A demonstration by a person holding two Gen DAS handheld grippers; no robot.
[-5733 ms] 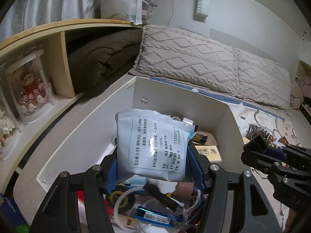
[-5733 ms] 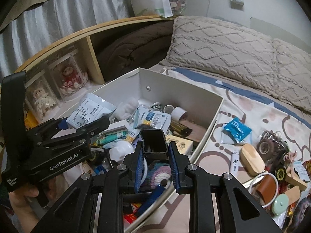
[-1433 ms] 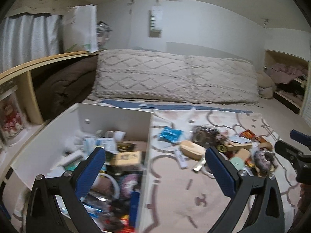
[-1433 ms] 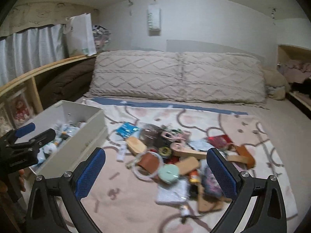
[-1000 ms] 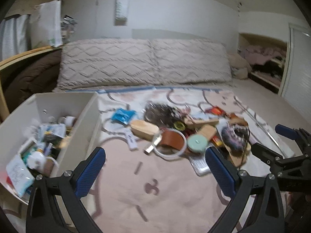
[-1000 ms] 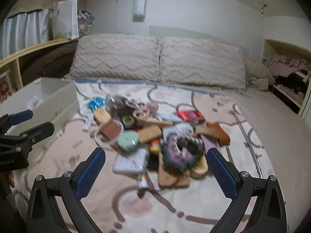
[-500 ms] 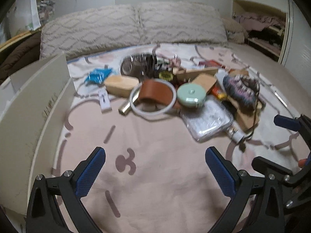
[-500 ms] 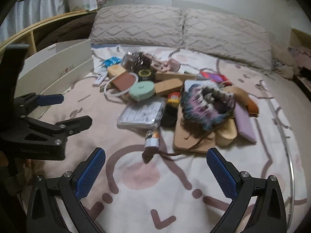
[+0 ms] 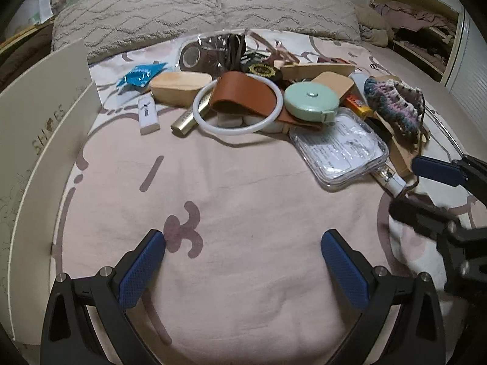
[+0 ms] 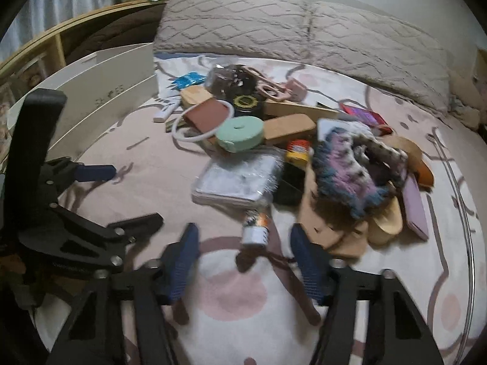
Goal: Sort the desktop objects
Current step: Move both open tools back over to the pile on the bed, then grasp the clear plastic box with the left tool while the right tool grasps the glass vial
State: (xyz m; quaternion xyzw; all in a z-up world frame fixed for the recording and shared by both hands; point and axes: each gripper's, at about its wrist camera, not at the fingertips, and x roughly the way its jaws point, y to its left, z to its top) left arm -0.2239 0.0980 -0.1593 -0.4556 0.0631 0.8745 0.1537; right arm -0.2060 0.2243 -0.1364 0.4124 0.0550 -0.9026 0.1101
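A pile of small objects lies on the pink bedsheet: a mint tape measure, a clear plastic case, a brown leather piece in a white ring, and a crocheted pouch. A small white-capped tube lies at the pile's near edge. My right gripper is closing; the tube's near end is between its fingertips, untouched. My left gripper stands wide open over bare sheet, holding nothing.
A white box stands along the left. Near it lie a white USB stick, a gold tube, a wooden case and a blue packet. Pillows line the back.
Both grippers have sunk and tilted down toward the bed, nearer the pile. The right jaws have narrowed from wide open around the small tube. The left jaws stay wide.
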